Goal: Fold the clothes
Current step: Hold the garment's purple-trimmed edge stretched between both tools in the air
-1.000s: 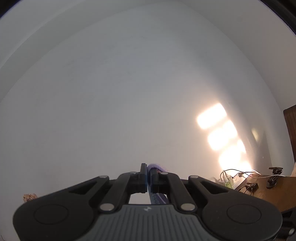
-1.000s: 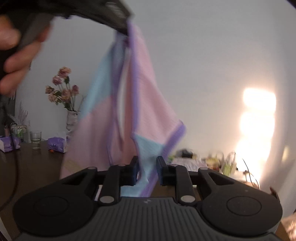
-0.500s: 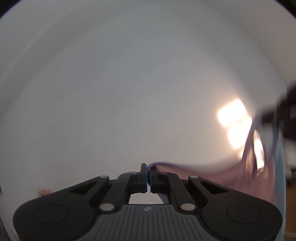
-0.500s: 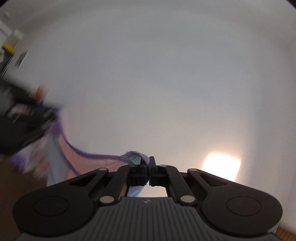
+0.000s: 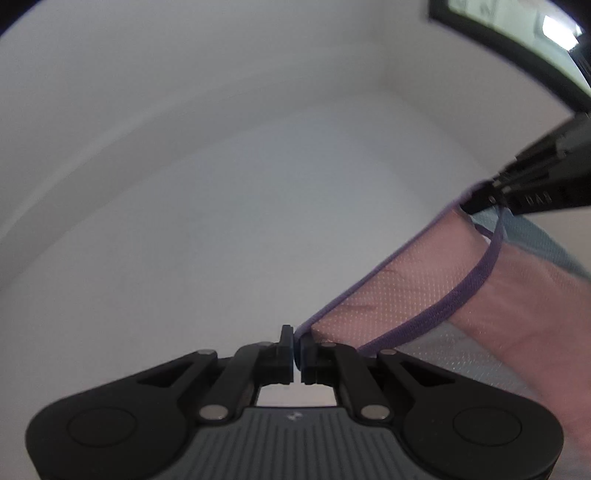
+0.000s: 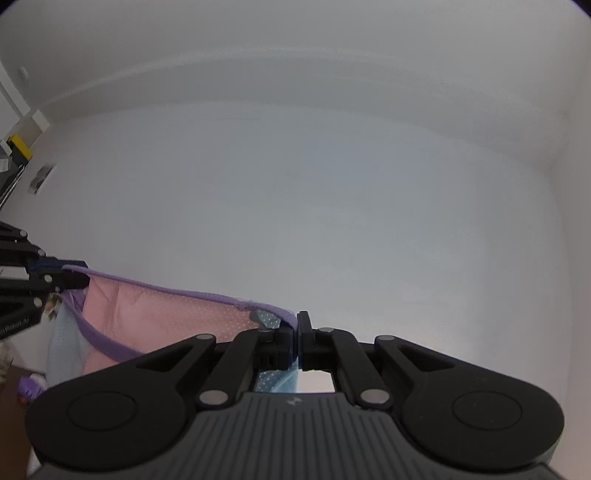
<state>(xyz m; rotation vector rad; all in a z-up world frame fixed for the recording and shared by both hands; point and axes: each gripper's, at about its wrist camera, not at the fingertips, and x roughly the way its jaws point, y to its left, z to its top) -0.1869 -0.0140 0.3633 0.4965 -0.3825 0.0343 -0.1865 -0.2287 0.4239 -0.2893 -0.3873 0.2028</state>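
**Garment up in the air, no fold made yet**

We've got the left gripper (image 5: 297, 349) pinched tight on the purple-trimmed edge of the garment (image 5: 417, 291), jaws together with only the hem between them. In the left wrist view the cloth runs off from the fingertips toward two o'clock, where the right gripper (image 5: 480, 201) bites the other end. Pink mesh in the middle, pale blue panels at the sides, a purple band looping down between the two grips.

Over to the right wrist view: the right gripper (image 6: 298, 332) is likewise closed on the cloth, a bit of blue fabric showing under the jaws. From there the garment (image 6: 155, 314) stretches away to nine o'clock, where the left gripper (image 6: 55, 277) holds its corner. The top edge hangs between us with a slight sag.

How far along are we? Early, we'd say. The piece is held by two points and spread out, which reads as the set-up for folding. No crease or doubled layer shows. Laying it down and making the folds is all to come.

What we can't see is plenty. Both cameras look upward at the white wall (image 6: 332, 184) and ceiling, so no table shows in either view. The lower part of the garment drops out of frame, and we can't tell what kind of garment it is. The dark frame (image 5: 517, 33) at one o'clock in the left view is cut off and blurred.
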